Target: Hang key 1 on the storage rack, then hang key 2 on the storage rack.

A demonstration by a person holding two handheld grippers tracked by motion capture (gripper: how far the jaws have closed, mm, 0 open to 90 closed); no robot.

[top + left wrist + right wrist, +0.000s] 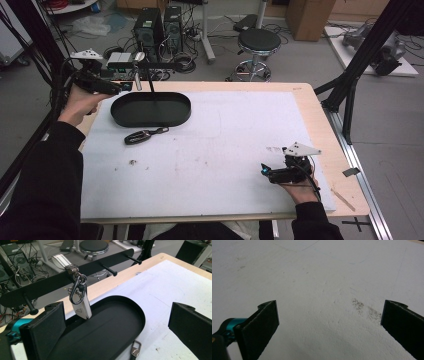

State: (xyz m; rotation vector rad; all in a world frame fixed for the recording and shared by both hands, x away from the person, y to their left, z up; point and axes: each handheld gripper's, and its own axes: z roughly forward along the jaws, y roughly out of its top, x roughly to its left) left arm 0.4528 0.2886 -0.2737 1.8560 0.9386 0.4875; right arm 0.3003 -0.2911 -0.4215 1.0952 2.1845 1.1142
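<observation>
Key fob hanging from a peg of the black hook rail, long axis running near vertical, white glossy body pointing down toward the oval tray, chrome carabiner clip and ring at its top catching the light; seen in the high view as a small pale shape dangling above the tray's back rim. Left gripper hovering just in front of it with jaws spread wide, gripping nothing, held up over the tray's left end. Lying on the white foam mat just beside the tray's front edge: second key, dark and slim, long axis slanting left to right, metal clip end showing in the left gripper view. Resting low near the table's right front: right gripper, jaws likewise wide apart over bare, speckled mat. Standing behind the wooden table on the floor: round stool, computer towers and tangled cables
</observation>
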